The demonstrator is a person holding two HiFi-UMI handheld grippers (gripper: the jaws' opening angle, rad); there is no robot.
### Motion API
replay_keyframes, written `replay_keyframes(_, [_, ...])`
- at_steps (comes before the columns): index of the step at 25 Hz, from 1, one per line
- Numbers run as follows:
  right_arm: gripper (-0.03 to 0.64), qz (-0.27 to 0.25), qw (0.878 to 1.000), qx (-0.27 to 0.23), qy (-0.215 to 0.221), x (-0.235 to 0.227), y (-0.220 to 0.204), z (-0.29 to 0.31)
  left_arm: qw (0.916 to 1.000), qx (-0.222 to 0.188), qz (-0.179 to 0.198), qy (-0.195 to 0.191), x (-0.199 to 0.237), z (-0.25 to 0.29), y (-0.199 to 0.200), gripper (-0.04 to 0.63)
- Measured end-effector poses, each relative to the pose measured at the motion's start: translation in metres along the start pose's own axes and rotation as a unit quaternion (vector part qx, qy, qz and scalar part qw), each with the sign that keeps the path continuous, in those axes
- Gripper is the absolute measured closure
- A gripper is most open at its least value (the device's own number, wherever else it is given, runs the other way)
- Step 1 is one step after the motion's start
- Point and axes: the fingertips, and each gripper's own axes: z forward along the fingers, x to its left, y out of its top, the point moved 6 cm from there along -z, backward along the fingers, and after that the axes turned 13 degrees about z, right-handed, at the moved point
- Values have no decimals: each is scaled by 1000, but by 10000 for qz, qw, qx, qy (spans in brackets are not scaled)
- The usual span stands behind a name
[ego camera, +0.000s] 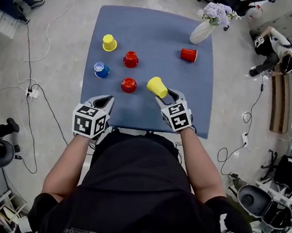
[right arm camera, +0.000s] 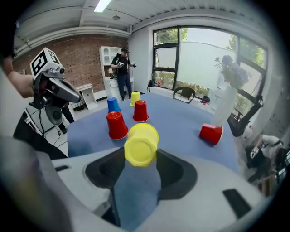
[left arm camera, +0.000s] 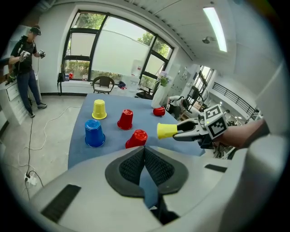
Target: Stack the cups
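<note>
My right gripper [ego camera: 164,94] is shut on a yellow cup [ego camera: 157,87], held tilted above the near part of the blue table [ego camera: 158,33]. In the right gripper view the yellow cup [right arm camera: 141,144] sits between the jaws, base toward the camera. My left gripper [ego camera: 107,101] is shut and empty at the table's near left edge; its jaws [left arm camera: 144,150] meet. On the table stand, upside down, a second yellow cup [ego camera: 109,43], a blue cup [ego camera: 101,70] and two red cups [ego camera: 131,59] [ego camera: 129,85]. A third red cup [ego camera: 189,55] lies on its side at the right.
A white vase with purple flowers [ego camera: 203,30] stands at the table's far right corner. Cables run over the floor on both sides. People stand and sit around the room, away from the table. A person [right arm camera: 121,68] stands beyond the table's far end.
</note>
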Motion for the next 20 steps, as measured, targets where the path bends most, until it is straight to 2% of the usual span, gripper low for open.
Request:
replay_keyframes(9, [397, -294, 9990, 287, 179, 28, 7, 19, 9999, 1, -93, 44, 14, -11, -14, 591])
replay_keyframes(20, [396, -410, 9983, 419, 67, 43, 12, 38, 9999, 7, -113, 76, 27, -23, -24, 591])
